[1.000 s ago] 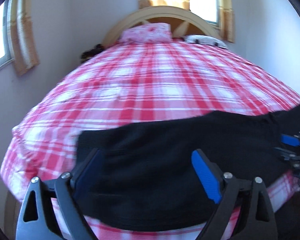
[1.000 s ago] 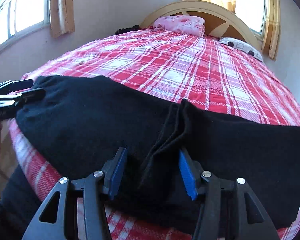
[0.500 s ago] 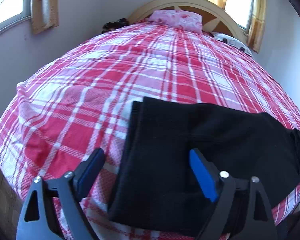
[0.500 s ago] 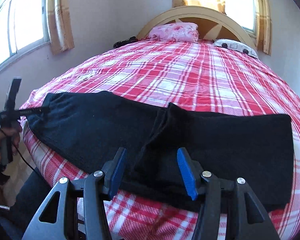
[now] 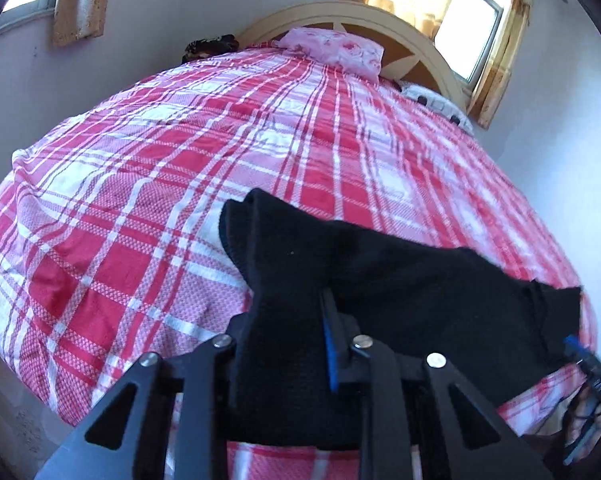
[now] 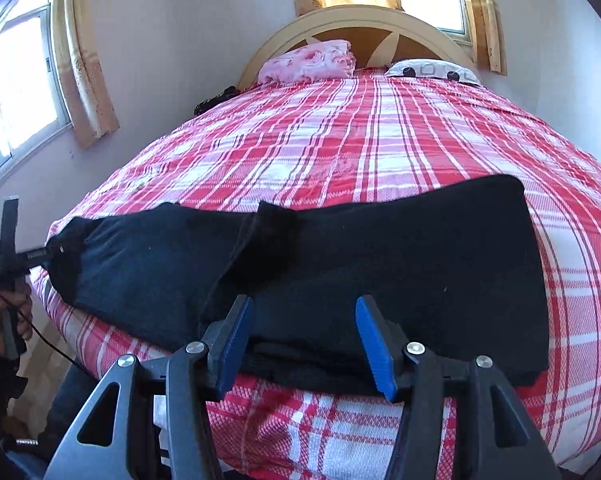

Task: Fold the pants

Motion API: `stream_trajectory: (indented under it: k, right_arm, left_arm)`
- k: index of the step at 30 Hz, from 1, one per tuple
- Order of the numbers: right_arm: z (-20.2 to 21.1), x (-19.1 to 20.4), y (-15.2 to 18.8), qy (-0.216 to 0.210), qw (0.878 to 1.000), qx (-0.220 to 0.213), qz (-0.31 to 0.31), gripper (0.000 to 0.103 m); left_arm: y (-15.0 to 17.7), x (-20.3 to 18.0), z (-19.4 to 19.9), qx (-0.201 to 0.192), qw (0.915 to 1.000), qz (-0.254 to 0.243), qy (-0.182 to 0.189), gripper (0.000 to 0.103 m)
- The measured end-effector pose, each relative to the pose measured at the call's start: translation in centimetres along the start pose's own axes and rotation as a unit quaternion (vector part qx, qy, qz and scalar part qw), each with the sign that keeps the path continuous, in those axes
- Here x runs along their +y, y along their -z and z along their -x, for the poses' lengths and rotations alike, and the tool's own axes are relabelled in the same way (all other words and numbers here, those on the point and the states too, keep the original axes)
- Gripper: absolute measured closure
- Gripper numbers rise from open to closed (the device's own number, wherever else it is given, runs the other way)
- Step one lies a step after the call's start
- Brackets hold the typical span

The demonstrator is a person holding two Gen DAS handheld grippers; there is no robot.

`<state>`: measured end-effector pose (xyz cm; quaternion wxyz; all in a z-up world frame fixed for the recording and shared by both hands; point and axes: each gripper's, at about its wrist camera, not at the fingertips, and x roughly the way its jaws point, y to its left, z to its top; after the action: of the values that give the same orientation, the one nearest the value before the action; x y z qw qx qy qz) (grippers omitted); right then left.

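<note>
Black pants (image 6: 380, 256) lie across the near edge of the red plaid bed (image 6: 380, 148). The left tool (image 5: 288, 336) is closing on their bunched left end, cloth between its jaws. The right tool (image 6: 304, 340) straddles the middle hem, apparently unclenched.

no readable text, labels or numbers anywhere

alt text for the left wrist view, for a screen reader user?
The left gripper is closing its jaws on a bunched end of black pants, which lie across the near edge of a bed with a red and white plaid cover. At the far end are a pink pillow, a curved headboard and a sunlit window.
</note>
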<state>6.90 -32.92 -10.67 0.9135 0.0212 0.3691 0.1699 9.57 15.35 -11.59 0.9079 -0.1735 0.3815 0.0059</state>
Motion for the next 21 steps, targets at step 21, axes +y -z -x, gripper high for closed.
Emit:
stream_trajectory:
  k: [21]
  right_arm:
    - [2.9, -6.3, 0.5, 0.028, 0.998, -0.027, -0.046, 0.048]
  left_arm:
    - [-2.7, -16.8, 5.4, -0.047, 0.9846, -0.107, 0.13, 0.079]
